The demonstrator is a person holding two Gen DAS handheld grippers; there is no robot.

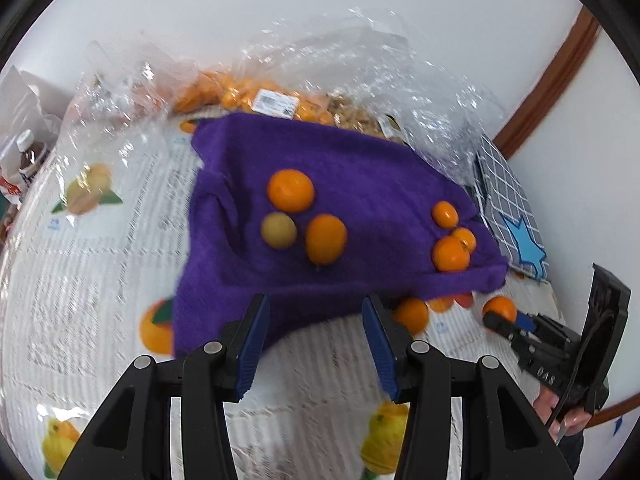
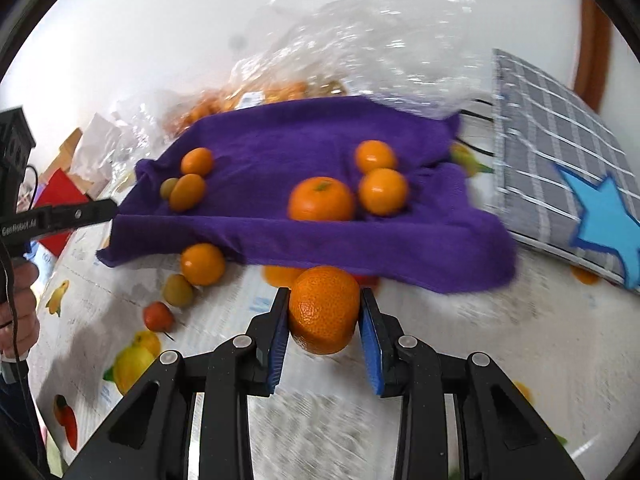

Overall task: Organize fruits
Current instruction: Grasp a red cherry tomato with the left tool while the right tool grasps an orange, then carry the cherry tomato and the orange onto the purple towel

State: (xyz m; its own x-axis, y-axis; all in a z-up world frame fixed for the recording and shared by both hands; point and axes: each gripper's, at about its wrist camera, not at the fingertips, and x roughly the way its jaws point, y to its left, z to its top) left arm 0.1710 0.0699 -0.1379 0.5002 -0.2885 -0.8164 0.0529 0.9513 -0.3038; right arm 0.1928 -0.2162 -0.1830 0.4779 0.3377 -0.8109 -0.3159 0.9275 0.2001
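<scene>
A purple towel [image 1: 360, 216] [image 2: 320, 236] lies on the fruit-print tablecloth [image 1: 92, 264]. On its left are two oranges [image 1: 291, 191] [image 1: 326, 239] and a greenish fruit [image 1: 279, 230]; on its right are three oranges [image 1: 451, 254]. My left gripper [image 1: 316, 316] is open and empty at the towel's near edge. My right gripper [image 2: 324, 304] is shut on an orange [image 2: 323, 310] [image 1: 500, 308], just in front of the towel. Another orange [image 1: 412, 314] [image 2: 203, 263] lies on the cloth by the towel's edge.
Clear plastic bags with small oranges [image 1: 248, 92] and nuts [image 1: 360, 118] stand behind the towel. A grey checked cushion with a blue star [image 2: 560, 176] is at the right. A greenish fruit [image 2: 178, 290] and a small red fruit [image 2: 159, 316] lie on the cloth. A bottle [image 1: 30, 152] stands far left.
</scene>
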